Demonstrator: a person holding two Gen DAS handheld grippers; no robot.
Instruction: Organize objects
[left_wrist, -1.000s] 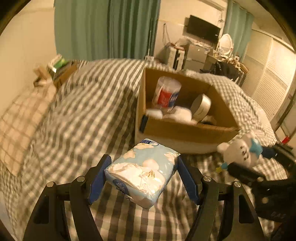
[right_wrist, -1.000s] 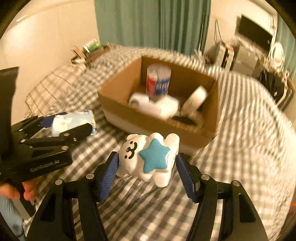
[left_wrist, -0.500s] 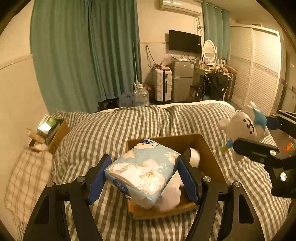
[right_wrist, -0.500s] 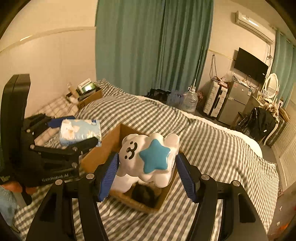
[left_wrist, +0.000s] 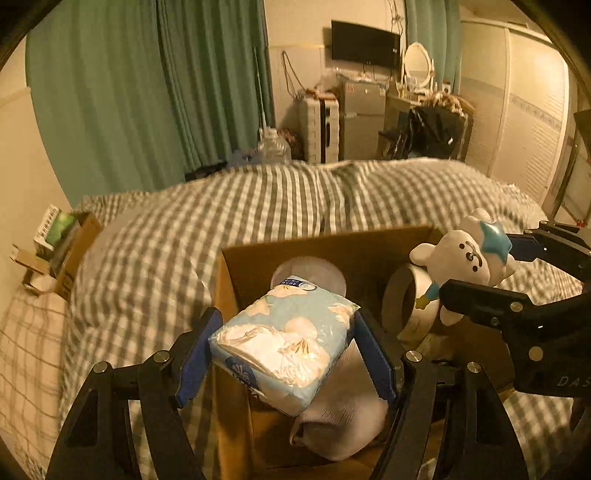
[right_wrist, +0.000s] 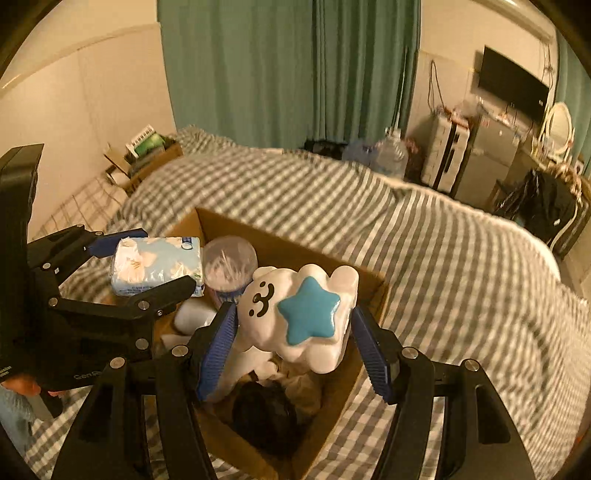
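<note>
My left gripper (left_wrist: 286, 343) is shut on a light blue tissue pack (left_wrist: 280, 339), held above the left part of an open cardboard box (left_wrist: 332, 247) on the checked bed. The right gripper (right_wrist: 291, 325) is shut on a white plush toy with a blue star (right_wrist: 295, 314), hovering over the same box (right_wrist: 373, 306). Each gripper shows in the other's view: the left one (right_wrist: 147, 266) with the tissue pack (right_wrist: 157, 264), the right one (left_wrist: 484, 262) with the toy (left_wrist: 463, 258). Inside the box lie a clear round canister (right_wrist: 229, 264), a tape roll (left_wrist: 406, 301), white soft items and a dark object.
The grey checked bedspread (left_wrist: 166, 258) surrounds the box. A small carton with books (left_wrist: 59, 236) sits at the bed's left by the wall. Green curtains, a water jug (right_wrist: 388, 155), a fridge, a television and a wardrobe stand beyond the bed. A hand (right_wrist: 22, 387) holds the left gripper.
Both grippers have moved forward from in front of the box to above its opening, each still carrying its object. The box now lies directly beneath them.
</note>
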